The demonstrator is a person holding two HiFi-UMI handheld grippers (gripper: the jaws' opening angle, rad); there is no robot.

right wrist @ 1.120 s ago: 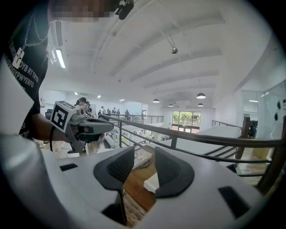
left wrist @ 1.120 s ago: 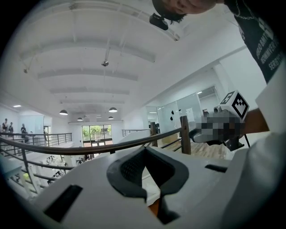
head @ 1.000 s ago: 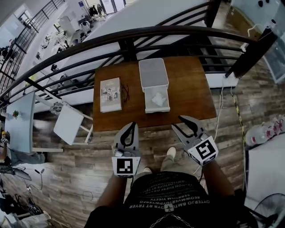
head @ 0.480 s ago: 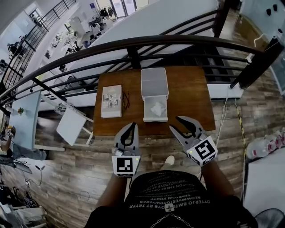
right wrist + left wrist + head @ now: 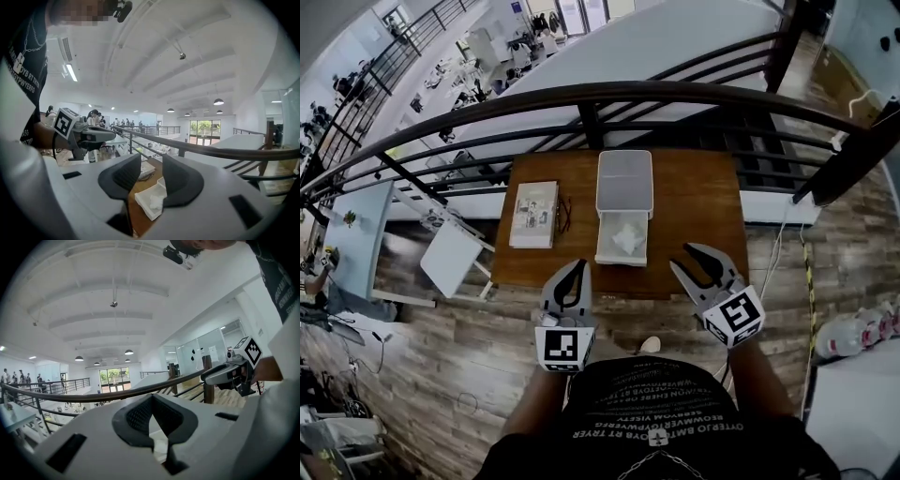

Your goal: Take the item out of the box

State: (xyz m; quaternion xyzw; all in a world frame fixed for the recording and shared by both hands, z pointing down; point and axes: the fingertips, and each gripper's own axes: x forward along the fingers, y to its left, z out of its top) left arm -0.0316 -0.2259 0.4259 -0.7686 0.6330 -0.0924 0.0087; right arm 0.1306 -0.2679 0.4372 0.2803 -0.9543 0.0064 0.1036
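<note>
Left tongs (image 5: 579, 264) together, right tongs (image 5: 680, 256) apart, both short of the rectangular white box (image 5: 621, 262) holding a crumpled item (image 5: 628, 237).

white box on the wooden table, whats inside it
A crumpled white item, maybe paper or cloth, lies in the open white box, with bare white floor around it. Whatever is beneath the item is covered and cannot be seen.

At bottom centre the white-bodied left gripper (image 5: 151, 400) has its dark ribbed jaw tips touching with nothing between them, a dark curved handrail (image 5: 113, 395) crosses mid-frame behind it, and the marker-cubed right gripper (image 5: 214, 376) sits at right.
</note>
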